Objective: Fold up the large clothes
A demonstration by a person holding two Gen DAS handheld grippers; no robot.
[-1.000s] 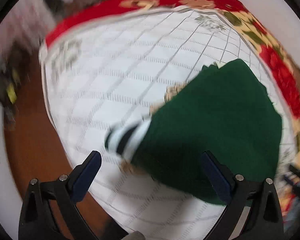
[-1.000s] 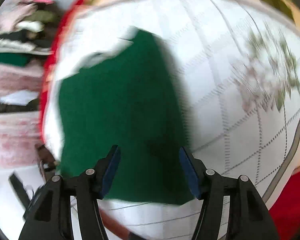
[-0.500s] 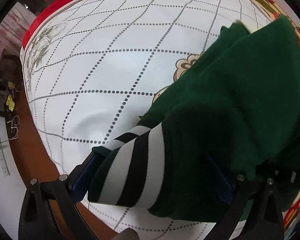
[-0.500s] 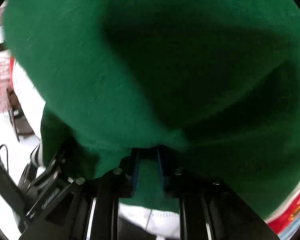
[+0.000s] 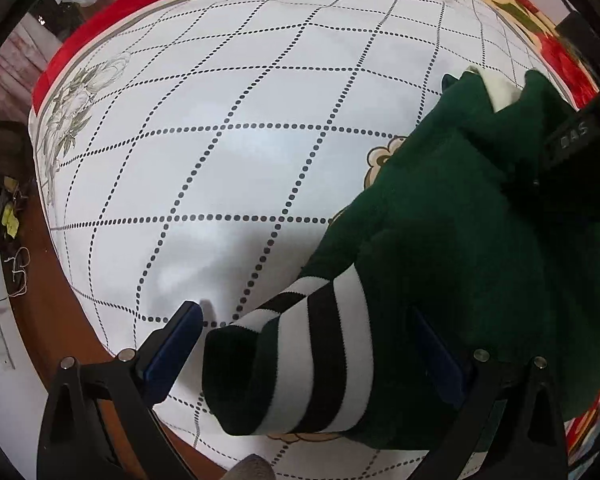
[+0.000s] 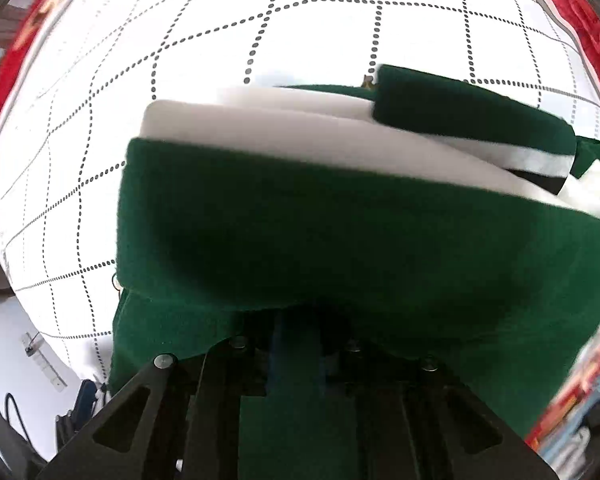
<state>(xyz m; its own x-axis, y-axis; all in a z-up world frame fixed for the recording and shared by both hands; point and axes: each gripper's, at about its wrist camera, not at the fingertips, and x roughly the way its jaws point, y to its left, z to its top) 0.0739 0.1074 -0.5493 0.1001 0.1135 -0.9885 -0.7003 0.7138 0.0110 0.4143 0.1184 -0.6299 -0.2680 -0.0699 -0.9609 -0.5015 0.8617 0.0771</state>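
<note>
Green sweater (image 5: pixel 480 280) is sitting bunched on the white quilted bedspread (image 5: pixel 260 140), near its front edge, partly folded over itself. Nearest in, left gripper (image 5: pixel 308 344) is pointing down with jaws wide apart, straddling the striped cuff (image 5: pixel 320 356); pads aren't pressing on it. Right gripper (image 6: pixel 300 340) is closing, jaws nearly together, pinched on a fold of the green knit that's draping over its fingers; white lining and a second striped band are showing further out in the right wrist view. Beyond that, bare bedspread is running out to the red floral border (image 5: pixel 556 52). Looks like mid-fold: right side is gripping the body edge, left is lining up on the sleeve. Next move likely needs the left jaws clamping the cuff, then both lifting together to carry the fold over flat without dragging the layers underneath.
</note>
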